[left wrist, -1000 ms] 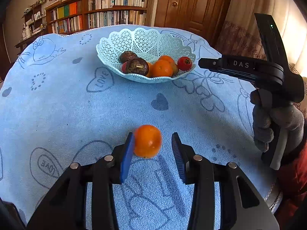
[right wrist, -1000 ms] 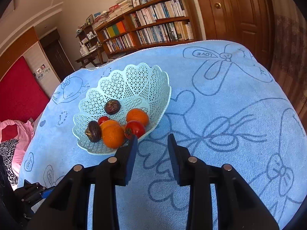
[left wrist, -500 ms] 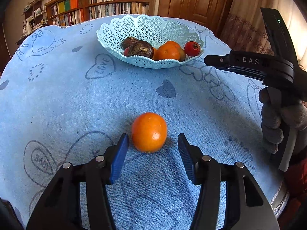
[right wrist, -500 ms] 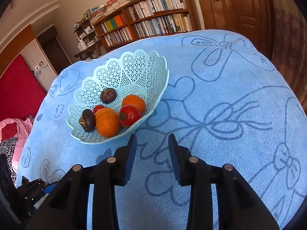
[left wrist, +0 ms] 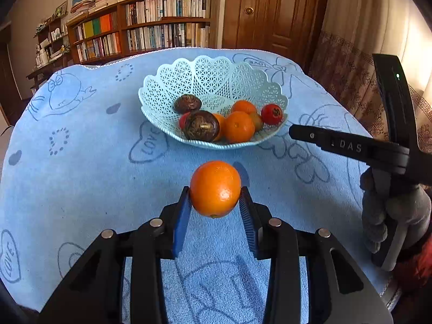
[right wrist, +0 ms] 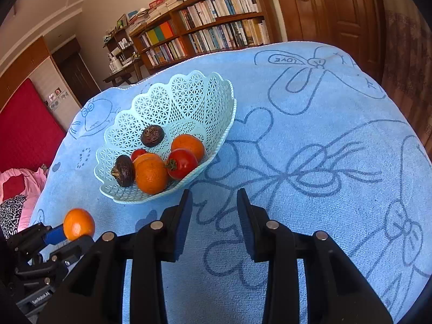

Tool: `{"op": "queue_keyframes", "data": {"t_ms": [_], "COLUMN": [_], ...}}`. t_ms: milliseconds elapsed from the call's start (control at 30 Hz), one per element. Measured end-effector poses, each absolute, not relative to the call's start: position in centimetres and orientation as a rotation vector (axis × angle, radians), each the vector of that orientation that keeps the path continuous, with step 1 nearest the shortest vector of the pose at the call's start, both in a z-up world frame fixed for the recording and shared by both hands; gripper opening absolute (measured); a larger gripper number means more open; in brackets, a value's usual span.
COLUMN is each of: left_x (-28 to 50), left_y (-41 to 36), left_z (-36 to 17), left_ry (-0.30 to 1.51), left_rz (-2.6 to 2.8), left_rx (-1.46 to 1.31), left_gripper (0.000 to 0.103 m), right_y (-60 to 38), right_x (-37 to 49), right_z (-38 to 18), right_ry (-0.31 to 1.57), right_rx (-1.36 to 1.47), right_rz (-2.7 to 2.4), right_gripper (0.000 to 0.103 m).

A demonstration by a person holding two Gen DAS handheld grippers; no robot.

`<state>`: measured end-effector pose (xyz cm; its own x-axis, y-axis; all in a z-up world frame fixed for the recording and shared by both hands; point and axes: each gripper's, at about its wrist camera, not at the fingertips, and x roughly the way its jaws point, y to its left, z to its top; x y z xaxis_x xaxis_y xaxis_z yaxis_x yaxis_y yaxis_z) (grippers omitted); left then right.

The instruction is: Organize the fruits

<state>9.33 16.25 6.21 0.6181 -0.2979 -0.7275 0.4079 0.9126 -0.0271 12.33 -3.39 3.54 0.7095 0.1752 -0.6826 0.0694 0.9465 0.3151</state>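
An orange hangs above the blue cloth, clamped between the blue pads of my left gripper. The same orange shows at the lower left of the right wrist view, held in the left gripper. Ahead stands a pale lattice basket holding oranges, a red tomato and dark brown fruits. My right gripper stays open and empty just in front of the basket. From the left wrist view, the right gripper reaches in from the right, held by a gloved hand.
A blue towel with heart and bow drawings covers the round table. Behind it stand bookshelves and a wooden door. A patterned curtain hangs at the right. A red and pink heap lies left of the table.
My left gripper closed on the orange and lifted it off the cloth toward the basket. The right gripper barely shifted.
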Motion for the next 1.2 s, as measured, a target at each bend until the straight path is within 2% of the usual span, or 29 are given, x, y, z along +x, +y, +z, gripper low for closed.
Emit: {"op": "queue_keyframes", "data": {"t_ms": [333, 667, 767, 833, 867, 900, 1033, 1200], "left_x": [14.5, 18.6, 19.1, 19.3, 19.2, 19.2, 18.7, 17.3], "left_y": [13.9, 12.1, 12.4, 12.8, 13.0, 13.1, 13.7, 13.5], "left_z": [9.3, 7.5, 7.1, 7.1, 7.2, 7.2, 7.6, 7.7], "left_ry": [0.763, 0.816, 0.823, 0.825, 0.819, 0.809, 0.795, 0.753], "left_rz": [-0.408, -0.423, -0.421, -0.416, -0.412, -0.407, -0.399, -0.341], "left_rx": [0.138, 0.122, 0.099, 0.085, 0.082, 0.08, 0.071, 0.129], "left_gripper": [0.037, 0.037, 0.04, 0.049, 0.058, 0.062, 0.063, 0.084], "right_y": [-3.7, -3.8, -3.8, -3.8, -3.8, -3.9, -3.8, -3.7], "right_x": [12.3, 12.3, 12.3, 12.3, 12.3, 12.3, 12.3, 12.2], "right_z": [3.6, 3.5, 3.5, 3.4, 3.4, 3.3, 3.3, 3.3], "right_ry": [0.783, 0.788, 0.787, 0.787, 0.788, 0.789, 0.789, 0.784], "right_rx": [0.341, 0.352, 0.353, 0.352, 0.353, 0.354, 0.355, 0.35], "right_rz": [0.063, 0.063, 0.063, 0.061, 0.06, 0.06, 0.058, 0.062], "right_gripper": [0.035, 0.035, 0.035, 0.035, 0.035, 0.035, 0.035, 0.035]}}
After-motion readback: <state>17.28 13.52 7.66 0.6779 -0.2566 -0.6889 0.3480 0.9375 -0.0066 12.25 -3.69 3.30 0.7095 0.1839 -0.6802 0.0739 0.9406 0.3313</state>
